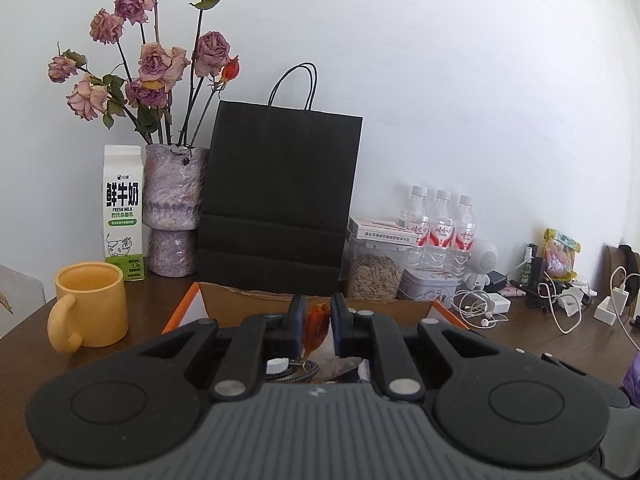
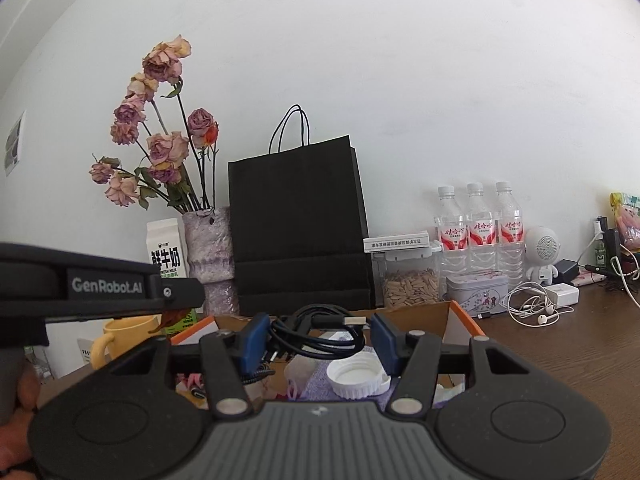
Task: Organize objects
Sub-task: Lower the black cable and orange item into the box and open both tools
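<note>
black fingers on our left gripper (image 1: 315, 320) are squeezing an orange-red crinkly scrap (image 1: 316, 326), maybe a dried petal or a wrapper, we cannot tell which. the fingers are nearly pressed together with only that thin scrap between them, and we are holding it above the near part of the open cardboard box (image 1: 240, 300) with orange flaps. in the right wrist view the same left gripper (image 2: 176, 312) is showing from the side at the left, the scrap hanging under its tip, in front of the yellow mug (image 2: 120, 336).

our right gripper (image 2: 318, 334) is pinching a coiled black usb cable (image 2: 320, 332), its blue pads partly spread around the bundle and pressing on both sides; the metal plug is pointing right, toward the right pad. we are holding the cable over the box (image 2: 456, 320), where a white screw cap (image 2: 356, 378) is lying among other small clutter just below it.

far behind the box a black paper bag (image 1: 280, 192) is standing upright against the white wall. left of it, a mottled vase (image 1: 172, 208) is holding dried roses (image 1: 160, 64), with a milk carton (image 1: 122, 212) just beside it. to the right, a jar of seeds (image 1: 376, 272), three water bottles (image 1: 440, 224) and white earphones (image 1: 476, 308) are sitting on the brown table (image 1: 520, 340).
</note>
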Demonstrator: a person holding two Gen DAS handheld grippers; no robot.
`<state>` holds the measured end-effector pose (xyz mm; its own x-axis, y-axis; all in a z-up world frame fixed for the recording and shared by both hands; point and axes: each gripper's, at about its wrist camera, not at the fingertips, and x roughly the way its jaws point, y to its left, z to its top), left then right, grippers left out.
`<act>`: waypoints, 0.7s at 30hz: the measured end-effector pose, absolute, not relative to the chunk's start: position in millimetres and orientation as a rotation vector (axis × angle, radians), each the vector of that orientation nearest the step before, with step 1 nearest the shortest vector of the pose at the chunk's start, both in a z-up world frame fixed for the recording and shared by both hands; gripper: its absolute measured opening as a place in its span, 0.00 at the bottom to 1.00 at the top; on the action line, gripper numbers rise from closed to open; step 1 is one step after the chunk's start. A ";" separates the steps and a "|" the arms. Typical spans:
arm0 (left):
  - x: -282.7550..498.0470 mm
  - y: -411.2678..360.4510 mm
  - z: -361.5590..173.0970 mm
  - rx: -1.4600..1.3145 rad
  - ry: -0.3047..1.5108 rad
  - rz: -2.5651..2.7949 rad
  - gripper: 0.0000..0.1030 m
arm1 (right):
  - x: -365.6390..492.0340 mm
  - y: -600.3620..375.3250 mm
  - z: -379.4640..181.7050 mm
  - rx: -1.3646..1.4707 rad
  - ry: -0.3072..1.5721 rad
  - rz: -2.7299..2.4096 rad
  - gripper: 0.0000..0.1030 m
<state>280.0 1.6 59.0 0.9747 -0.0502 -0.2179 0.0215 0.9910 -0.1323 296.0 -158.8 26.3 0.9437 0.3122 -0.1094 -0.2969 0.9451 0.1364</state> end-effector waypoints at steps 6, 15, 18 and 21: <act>303.6 8.0 60.8 -0.134 0.228 -0.028 0.14 | 325.4 -151.8 30.8 0.117 0.160 0.340 0.53; 315.5 13.5 47.3 -0.147 0.265 0.035 0.90 | 343.2 -155.0 24.4 0.085 0.221 0.321 0.85; 311.3 17.0 48.0 -0.161 0.232 0.061 1.00 | 336.4 -157.3 23.9 0.076 0.190 0.299 0.90; 310.2 17.3 48.3 -0.158 0.233 0.059 1.00 | 334.5 -156.6 22.5 0.066 0.179 0.284 1.00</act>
<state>310.2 17.3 48.3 0.9714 0.0399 -0.2340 -0.0765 0.9858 -0.1494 334.5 -156.6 22.5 0.9440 0.2847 -0.1665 -0.2730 0.9578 0.0896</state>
